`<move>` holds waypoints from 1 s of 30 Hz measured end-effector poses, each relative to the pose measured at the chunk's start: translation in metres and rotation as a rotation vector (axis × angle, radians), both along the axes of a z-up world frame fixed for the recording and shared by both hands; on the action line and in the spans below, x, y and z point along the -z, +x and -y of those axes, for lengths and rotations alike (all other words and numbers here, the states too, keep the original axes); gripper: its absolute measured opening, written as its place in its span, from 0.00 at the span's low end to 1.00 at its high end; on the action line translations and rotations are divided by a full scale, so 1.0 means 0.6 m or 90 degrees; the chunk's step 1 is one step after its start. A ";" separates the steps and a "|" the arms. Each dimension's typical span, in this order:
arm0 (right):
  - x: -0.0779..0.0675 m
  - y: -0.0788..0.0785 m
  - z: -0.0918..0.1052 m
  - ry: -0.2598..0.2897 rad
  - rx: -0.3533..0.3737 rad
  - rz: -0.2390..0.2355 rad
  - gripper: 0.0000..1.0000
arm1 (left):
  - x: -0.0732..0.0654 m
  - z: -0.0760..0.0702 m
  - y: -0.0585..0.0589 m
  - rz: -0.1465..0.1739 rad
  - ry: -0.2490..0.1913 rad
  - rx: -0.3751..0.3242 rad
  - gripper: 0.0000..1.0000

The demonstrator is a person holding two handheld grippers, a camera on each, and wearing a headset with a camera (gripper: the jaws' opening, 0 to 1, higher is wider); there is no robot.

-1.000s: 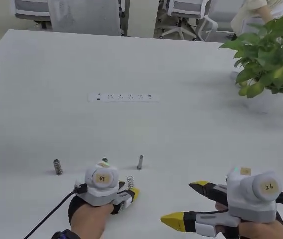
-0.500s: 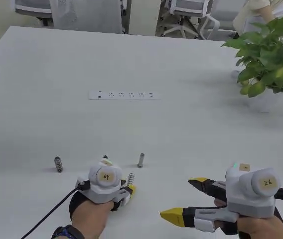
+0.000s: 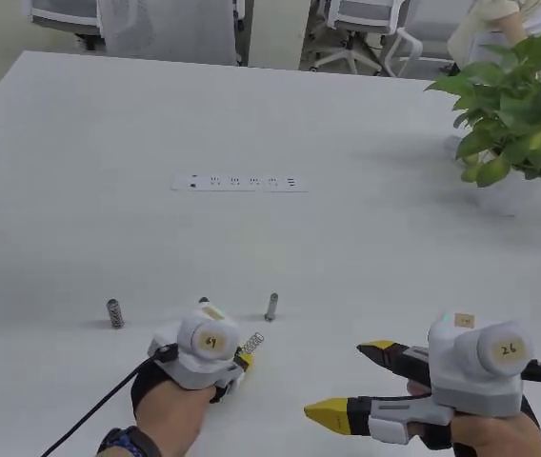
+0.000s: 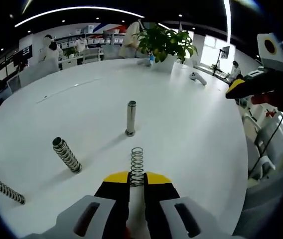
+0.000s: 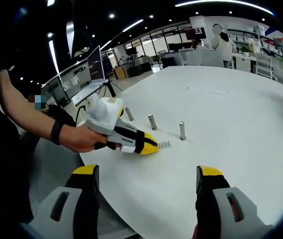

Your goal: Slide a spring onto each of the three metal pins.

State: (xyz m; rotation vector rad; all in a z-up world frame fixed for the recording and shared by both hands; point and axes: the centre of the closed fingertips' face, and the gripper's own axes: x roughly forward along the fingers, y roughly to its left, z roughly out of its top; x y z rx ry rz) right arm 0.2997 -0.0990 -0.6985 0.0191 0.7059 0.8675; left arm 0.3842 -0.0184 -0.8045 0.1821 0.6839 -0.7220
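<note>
White table [image 3: 80,143] under all else, most of it bare. Potted plant [image 3: 518,105] at far R edge; office chairs [image 3: 170,29] beyond far side.

R gripper [image 3: 351,381] low on R of head view, held by hand, over table. Yellow-tipped jaws spread wide, released, nothing btwn.

L gripper [image 3: 244,359] low centre-L, also hand-held, cable trailing off toward near edge. Jaws clenched on loose spring [image 3: 252,343], gripped by one end, rest poking out fwd past tips.

Power strip [image 3: 239,182] flat at mid-table, well apart from work.

Three pins upright in a row, just ahead of L gripper:
- L pin [image 3: 115,313], w/ spring already on it.
- Mid pin [image 3: 203,301], mostly hidden behind L gripper in head view. Spring on it too, per L gripper view.
- R pin [image 3: 270,307], bare. Straight ahead of held spring in L gripper view, near but apart.
</note>
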 end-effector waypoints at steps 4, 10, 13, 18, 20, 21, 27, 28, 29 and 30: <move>-0.001 -0.001 -0.001 0.000 -0.002 0.000 0.78 | 0.001 -0.004 0.000 -0.006 0.005 0.004 0.02; -0.001 -0.001 -0.002 0.001 -0.003 0.000 0.78 | 0.001 -0.015 -0.005 -0.015 0.013 0.010 0.02; 0.000 -0.003 -0.003 0.003 -0.004 -0.002 0.77 | -0.001 -0.020 -0.007 -0.014 0.018 0.016 0.02; 0.002 -0.006 -0.007 0.007 -0.006 -0.004 0.76 | -0.002 -0.031 -0.012 -0.015 0.018 0.019 0.02; 0.002 -0.007 -0.009 0.009 -0.005 -0.005 0.76 | -0.003 -0.037 -0.014 -0.015 0.019 0.021 0.02; 0.002 -0.008 -0.009 0.010 -0.005 -0.006 0.76 | -0.003 -0.038 -0.015 -0.015 0.017 0.021 0.02; 0.005 -0.008 -0.017 0.014 -0.009 -0.009 0.75 | -0.011 -0.055 -0.022 -0.009 0.021 0.023 0.02; 0.006 -0.008 -0.018 0.015 -0.010 -0.009 0.75 | -0.012 -0.058 -0.023 -0.009 0.020 0.023 0.02; 0.006 -0.008 -0.019 0.016 -0.011 -0.010 0.75 | -0.014 -0.062 -0.024 -0.008 0.019 0.022 0.02; 0.007 -0.008 -0.021 0.016 -0.012 -0.011 0.75 | -0.014 -0.065 -0.025 -0.007 0.021 0.022 0.02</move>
